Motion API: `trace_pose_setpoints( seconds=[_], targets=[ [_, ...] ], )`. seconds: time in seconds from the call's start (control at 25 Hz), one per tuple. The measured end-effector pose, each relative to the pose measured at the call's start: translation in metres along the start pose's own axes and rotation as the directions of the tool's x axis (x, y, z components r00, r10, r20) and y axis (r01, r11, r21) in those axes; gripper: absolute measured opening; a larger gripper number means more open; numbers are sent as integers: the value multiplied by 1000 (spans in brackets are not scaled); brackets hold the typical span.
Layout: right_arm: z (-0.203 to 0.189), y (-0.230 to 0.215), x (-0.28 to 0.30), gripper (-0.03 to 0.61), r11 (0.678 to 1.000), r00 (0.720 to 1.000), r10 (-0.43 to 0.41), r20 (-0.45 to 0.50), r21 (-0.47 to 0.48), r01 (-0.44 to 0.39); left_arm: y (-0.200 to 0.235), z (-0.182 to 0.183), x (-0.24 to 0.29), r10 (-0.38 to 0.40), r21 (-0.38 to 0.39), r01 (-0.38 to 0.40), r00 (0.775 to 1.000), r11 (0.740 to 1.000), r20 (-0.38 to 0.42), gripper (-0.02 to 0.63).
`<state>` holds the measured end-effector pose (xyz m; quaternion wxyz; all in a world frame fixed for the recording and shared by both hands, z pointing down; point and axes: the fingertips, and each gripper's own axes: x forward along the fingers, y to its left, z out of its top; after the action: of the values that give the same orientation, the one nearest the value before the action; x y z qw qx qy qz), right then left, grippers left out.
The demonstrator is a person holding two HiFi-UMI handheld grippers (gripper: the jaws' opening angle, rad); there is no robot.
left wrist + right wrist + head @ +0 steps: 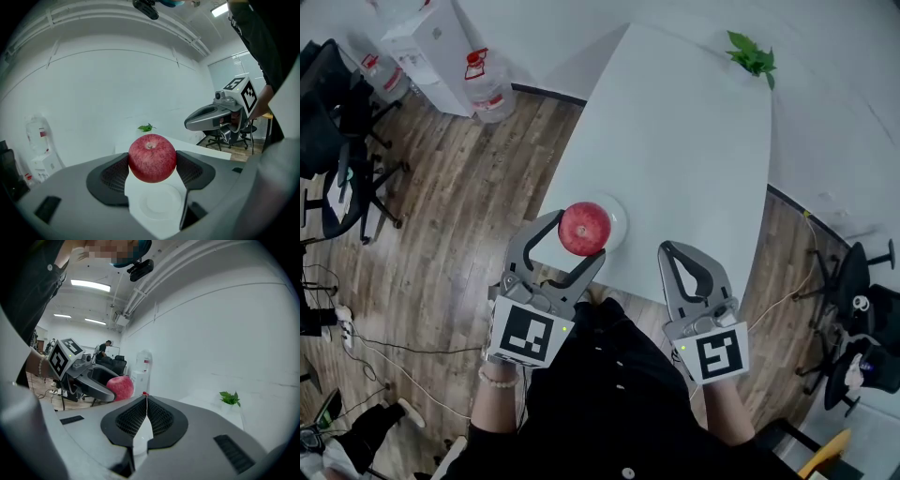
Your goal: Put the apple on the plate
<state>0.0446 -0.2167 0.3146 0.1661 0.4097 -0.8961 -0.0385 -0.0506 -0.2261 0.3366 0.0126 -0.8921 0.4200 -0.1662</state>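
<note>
A red apple [584,228] is clamped between the jaws of my left gripper [578,235], held in the air just above a small white plate [616,222] near the front edge of the white table [684,141]. From the left gripper view the apple [152,158] fills the gap between the jaws, with the plate [161,204] below it. My right gripper [672,251] hovers to the right over the table's front edge, jaws pressed together with nothing in them. The right gripper view shows the apple [121,386] off to the left.
A small green plant [752,54] stands at the table's far end. Water bottles [487,89] and a white box [427,42] sit on the wooden floor at left. Office chairs [342,159] stand at left and at right [862,309].
</note>
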Motion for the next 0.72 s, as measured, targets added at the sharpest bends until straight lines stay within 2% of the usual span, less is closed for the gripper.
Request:
trace_pose_setpoints(
  seconds=[0.24, 0.72],
  targets=[
    [-15, -10, -2, 41, 1000, 999, -11, -36, 23, 12, -6, -14, 21, -22, 3, 22, 999, 1000, -25, 327],
    [-37, -19, -6, 41, 998, 995, -39, -92, 50, 43, -14, -65, 53, -72, 38, 75, 994, 996, -80, 327]
  ],
)
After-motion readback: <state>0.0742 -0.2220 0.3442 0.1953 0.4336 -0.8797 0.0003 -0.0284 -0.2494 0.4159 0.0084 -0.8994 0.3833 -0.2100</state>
